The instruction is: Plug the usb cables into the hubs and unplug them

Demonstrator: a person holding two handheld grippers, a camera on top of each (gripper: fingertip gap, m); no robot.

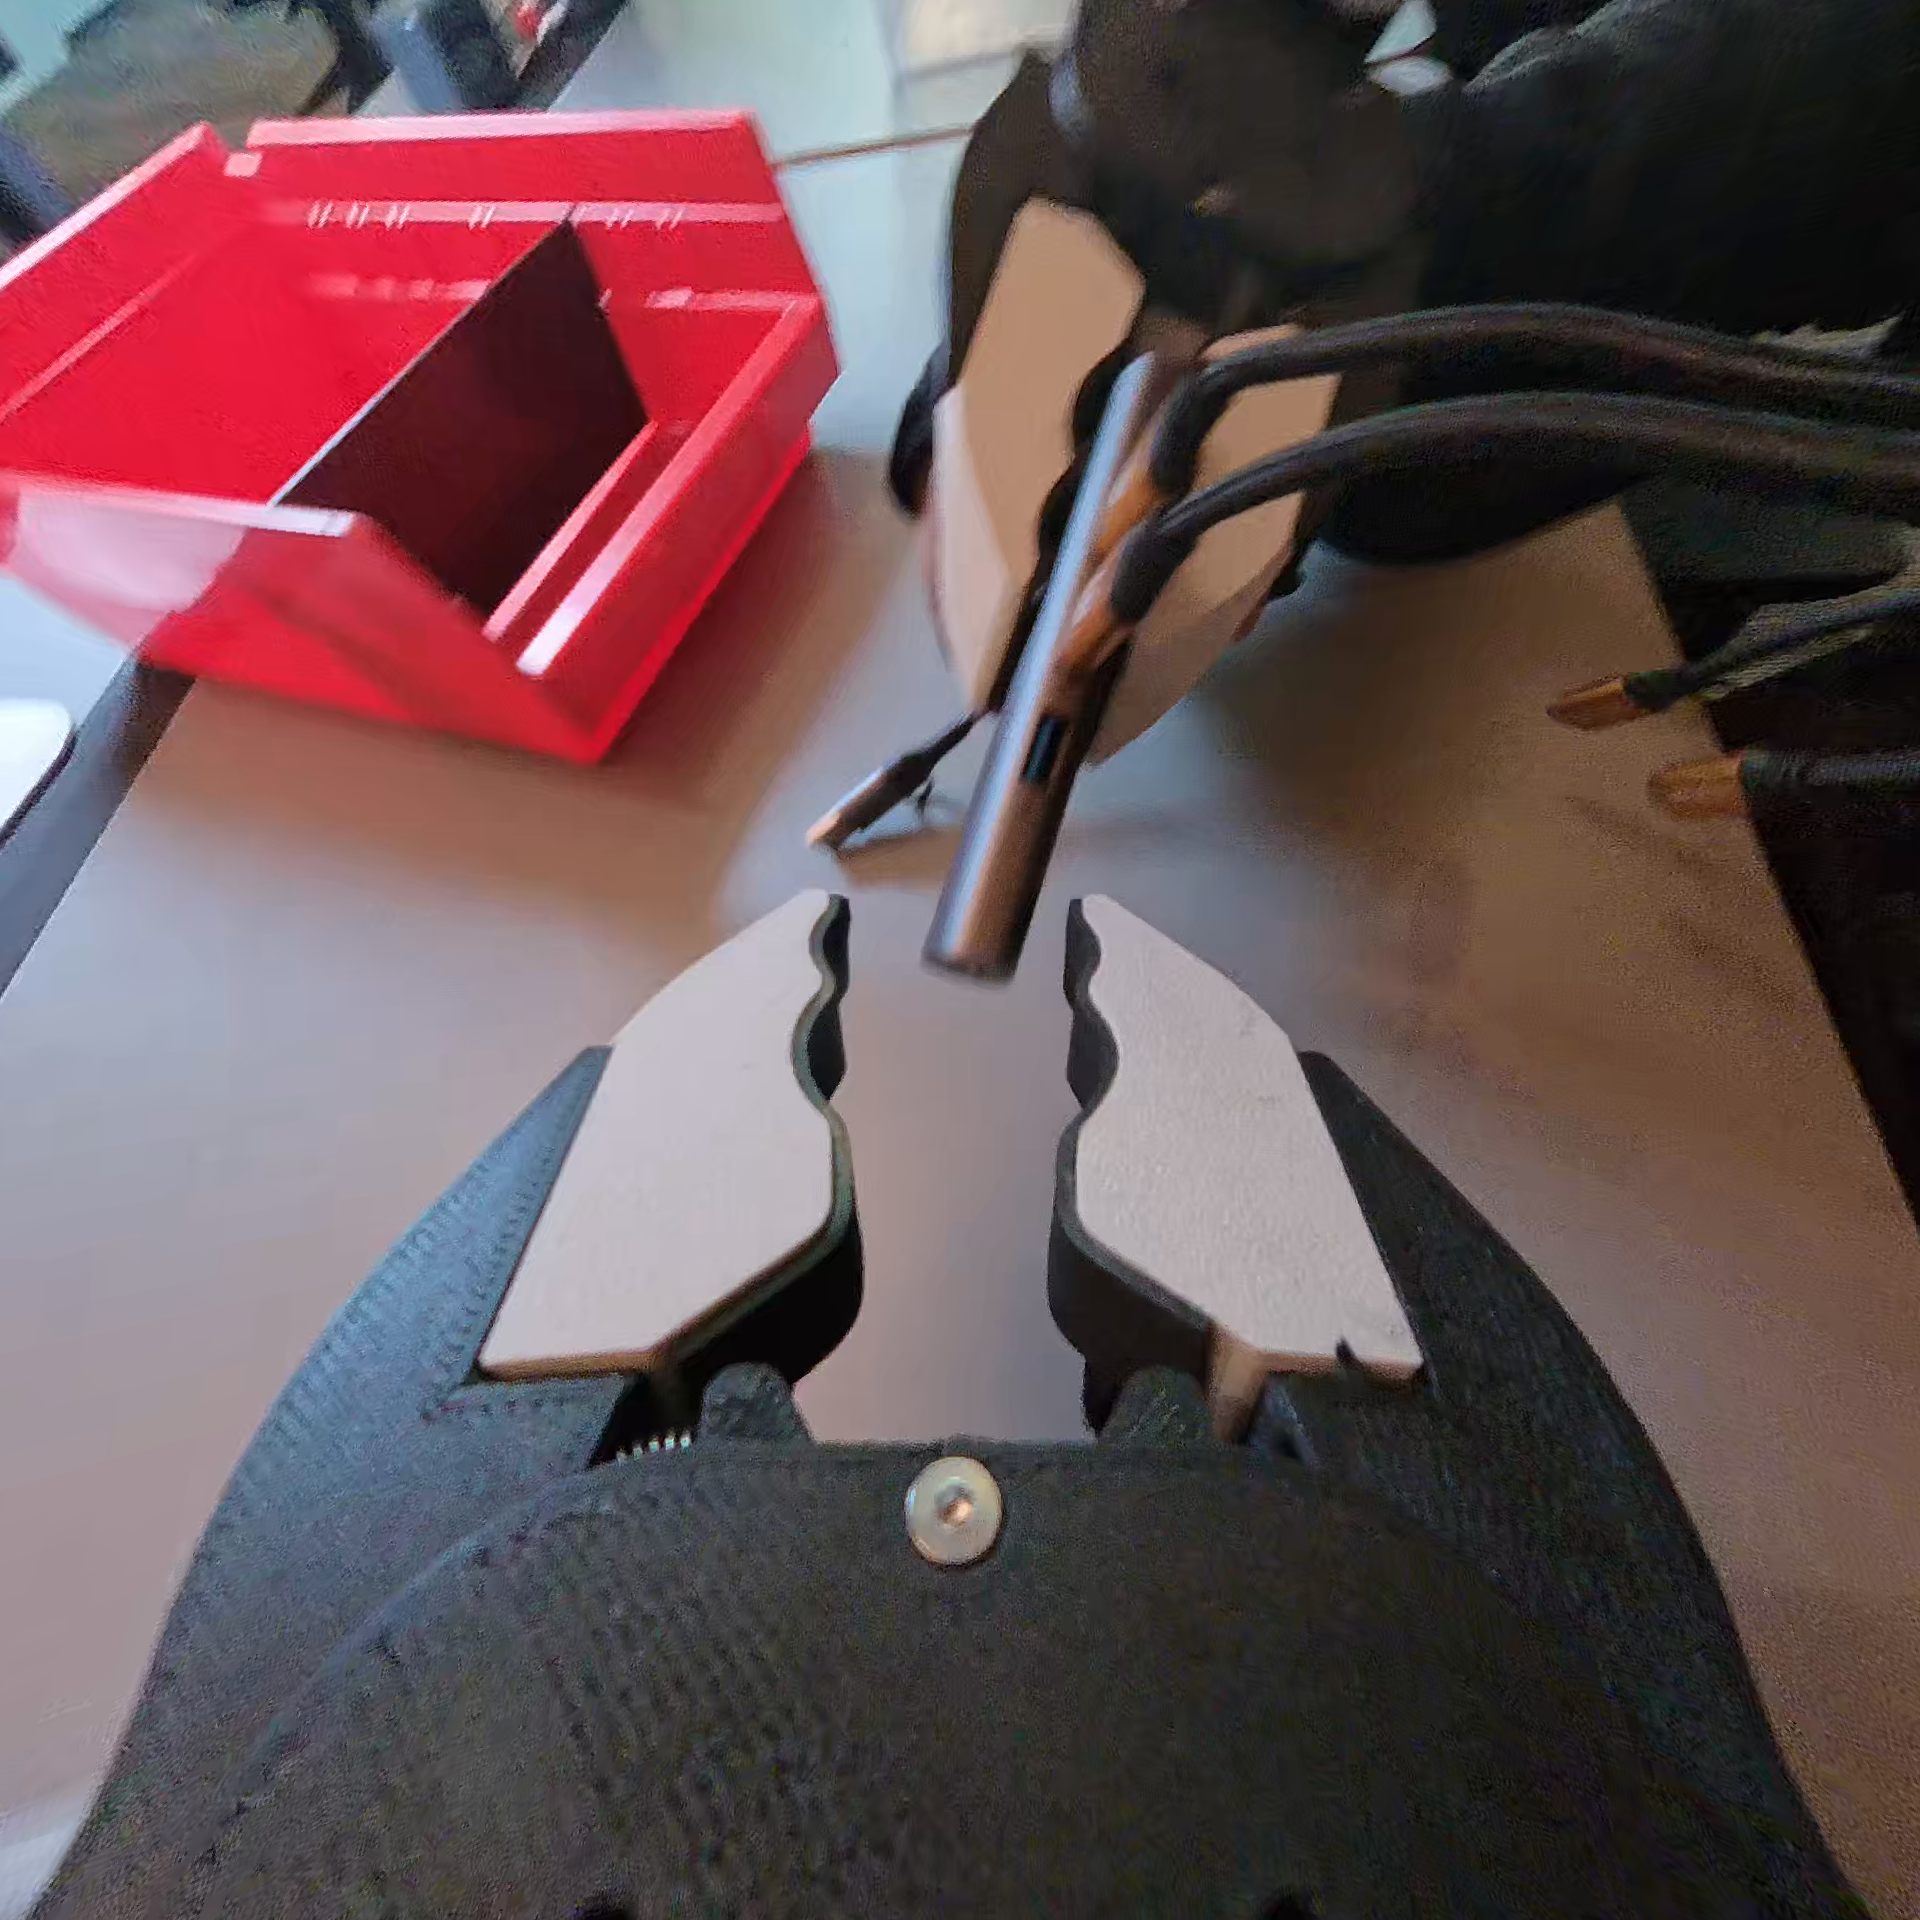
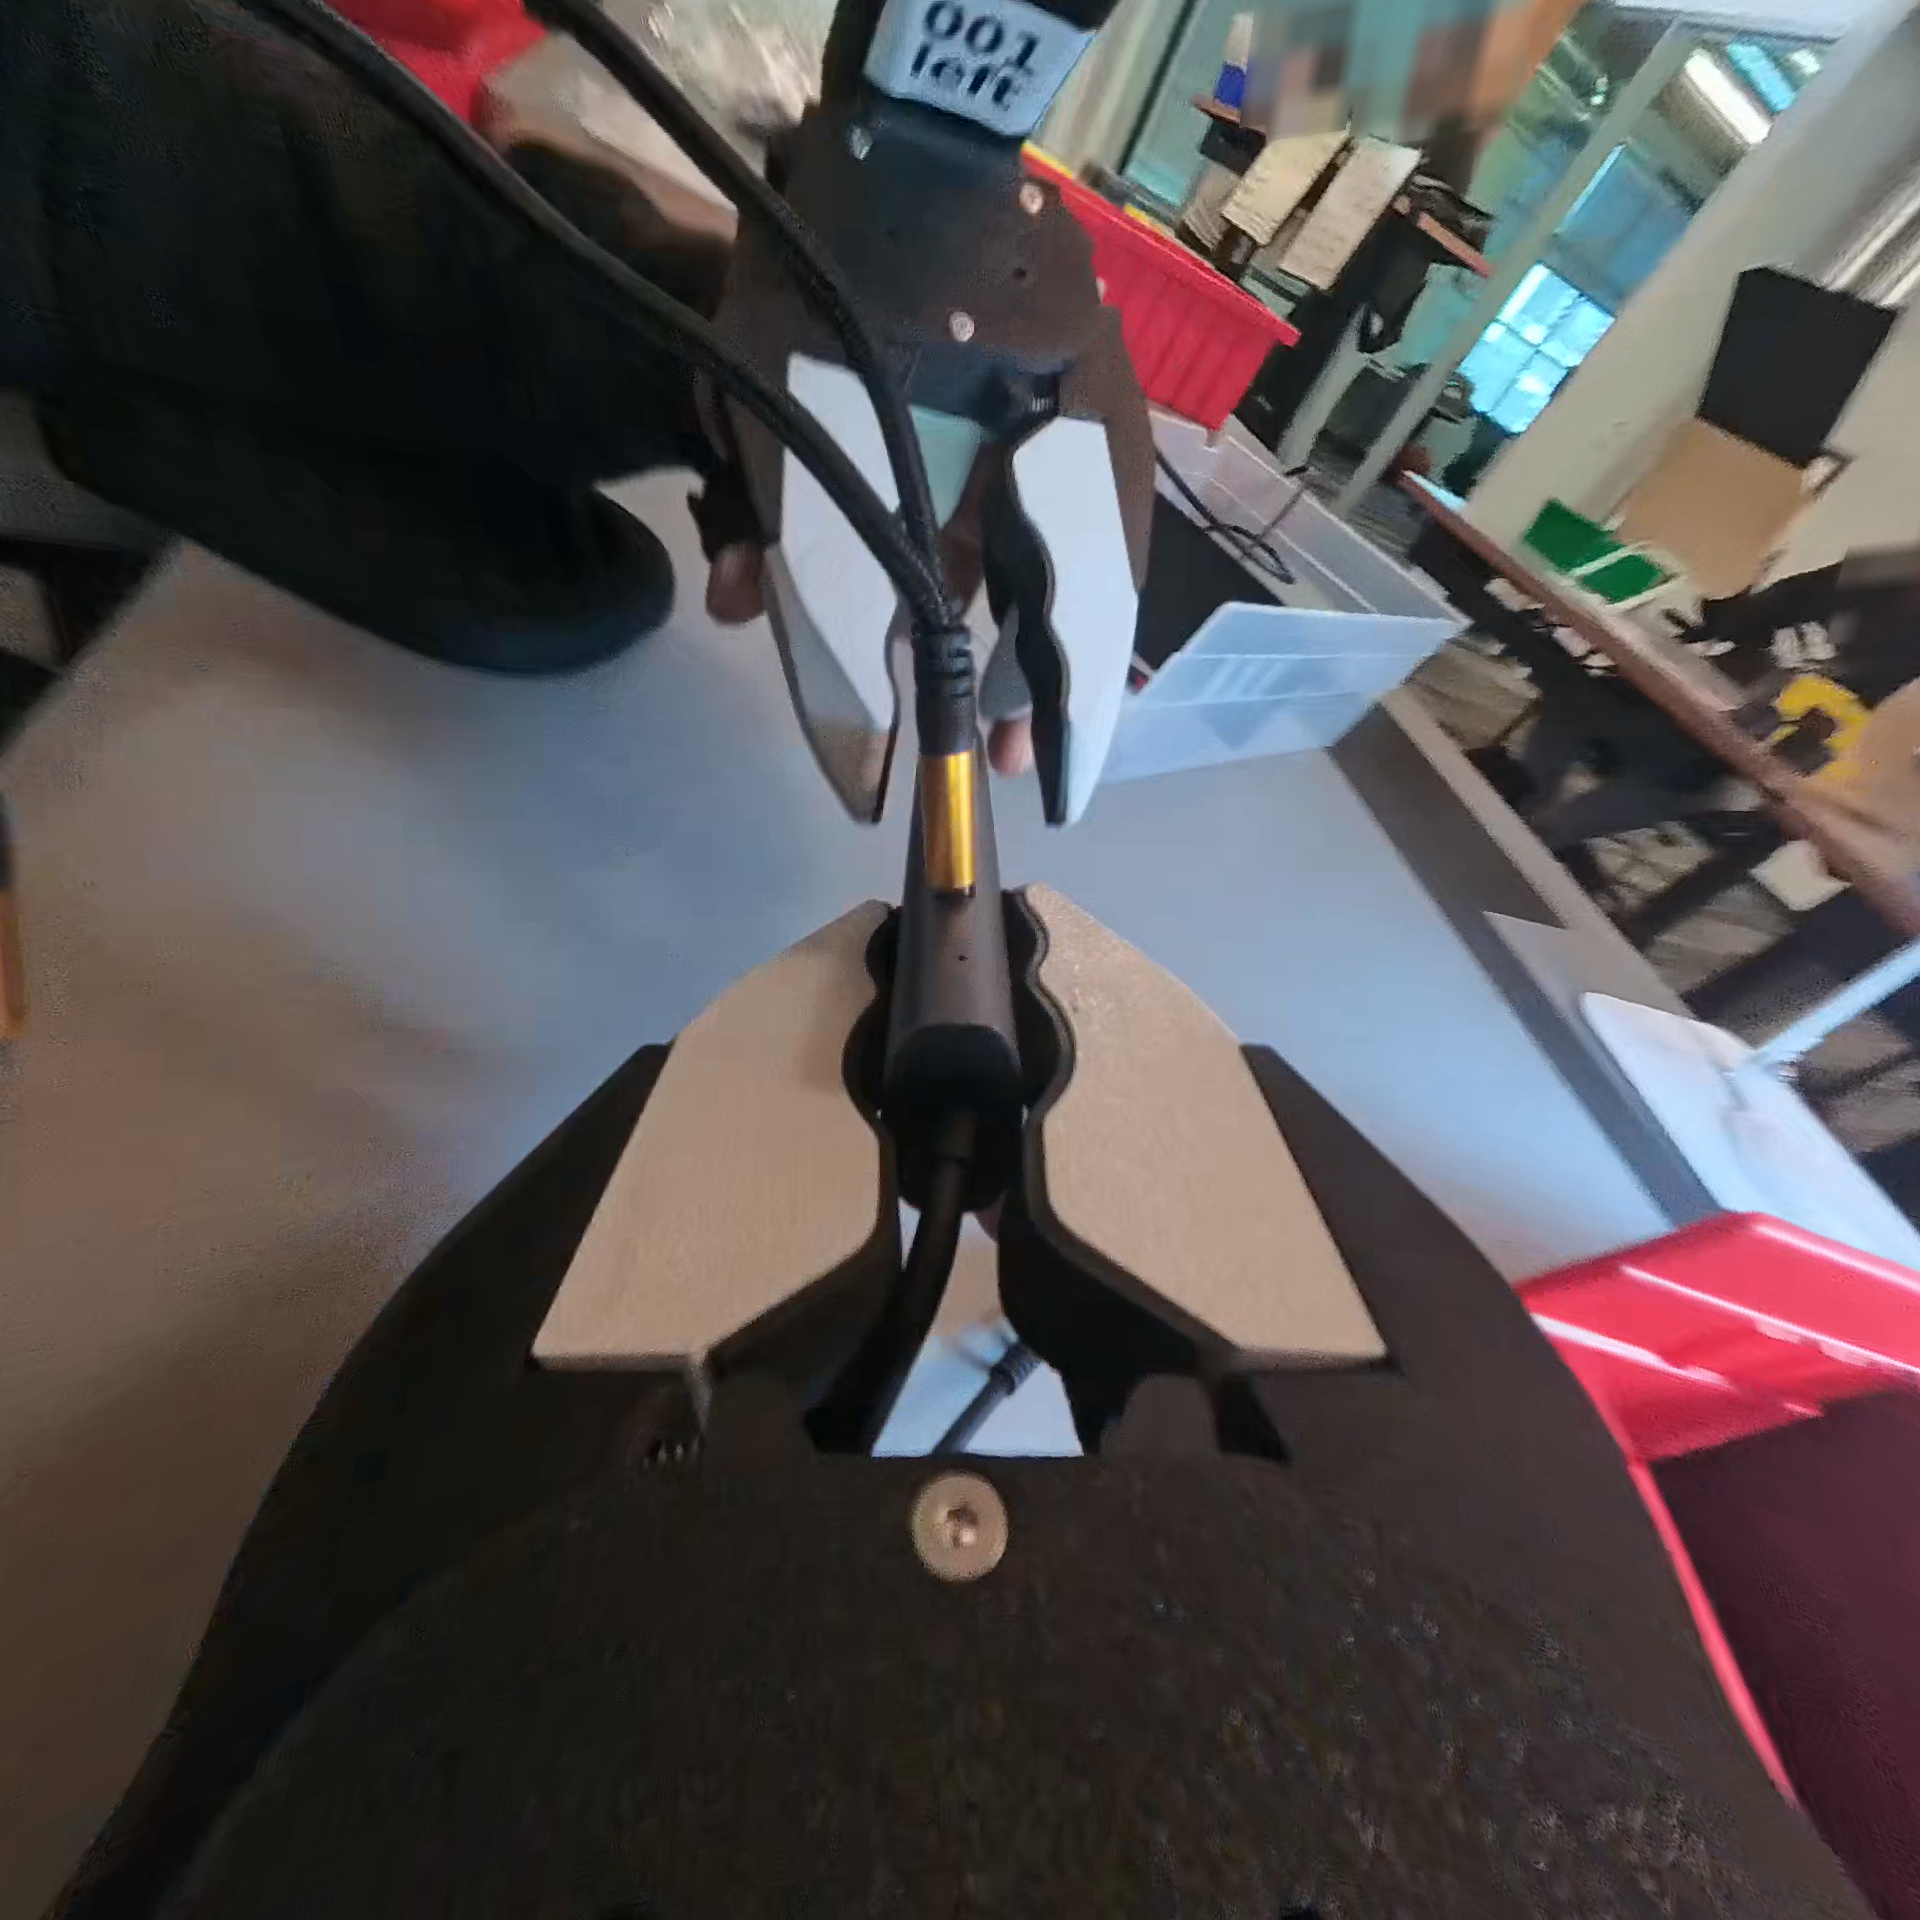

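Observation:
My right gripper (image 2: 951, 909) is shut on a dark grey USB hub (image 2: 951, 997) and holds it above the table, end pointing forward. Two black braided cables (image 2: 831, 343) run into the hub, and one gold plug (image 2: 948, 821) shows seated in it. In the left wrist view the hub (image 1: 997, 831) slants down toward my left gripper (image 1: 956, 914), which is open and empty with the hub's free end just beyond its fingertips. The right gripper (image 1: 1055, 644) shows behind it there. The left gripper (image 2: 961, 816) also shows in the right wrist view, open on either side of the gold plug.
A red bin (image 1: 416, 416) stands at the far left on the table (image 1: 1351, 1039). Two loose gold-tipped cables (image 1: 1590, 707) hang at the right. The hub's own lead and plug (image 1: 883, 790) dangle below it. A translucent white bin (image 2: 1278, 675) sits beyond, and a person's dark sleeve (image 2: 260, 312) is nearby. Less than 4 cm separates the two grippers' tips.

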